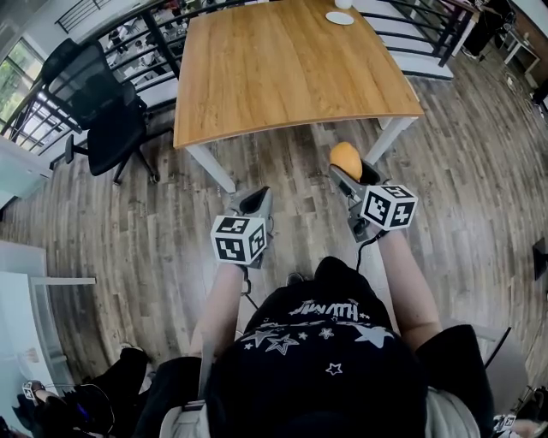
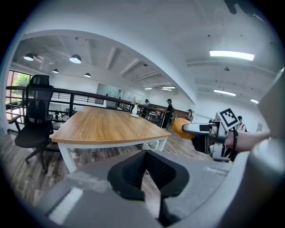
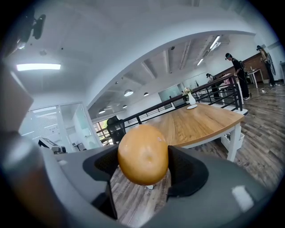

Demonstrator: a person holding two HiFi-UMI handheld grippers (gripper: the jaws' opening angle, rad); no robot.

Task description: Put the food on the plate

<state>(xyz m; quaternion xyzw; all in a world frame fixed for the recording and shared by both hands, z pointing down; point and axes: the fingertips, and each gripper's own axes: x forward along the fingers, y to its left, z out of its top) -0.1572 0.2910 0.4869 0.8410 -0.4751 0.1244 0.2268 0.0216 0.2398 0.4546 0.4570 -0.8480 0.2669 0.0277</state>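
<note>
Gripping round orange food [image 3: 142, 153] — right gripper [image 1: 349, 169]; left gripper [image 2: 143, 171] closed, empty.

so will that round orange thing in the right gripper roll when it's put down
Probably: the round orange food looks smooth and nearly spherical, so it may roll on the flat plate. It shows no denting in the right gripper, so likely fairly firm. Its sheen suggests slight slipperiness.
</note>
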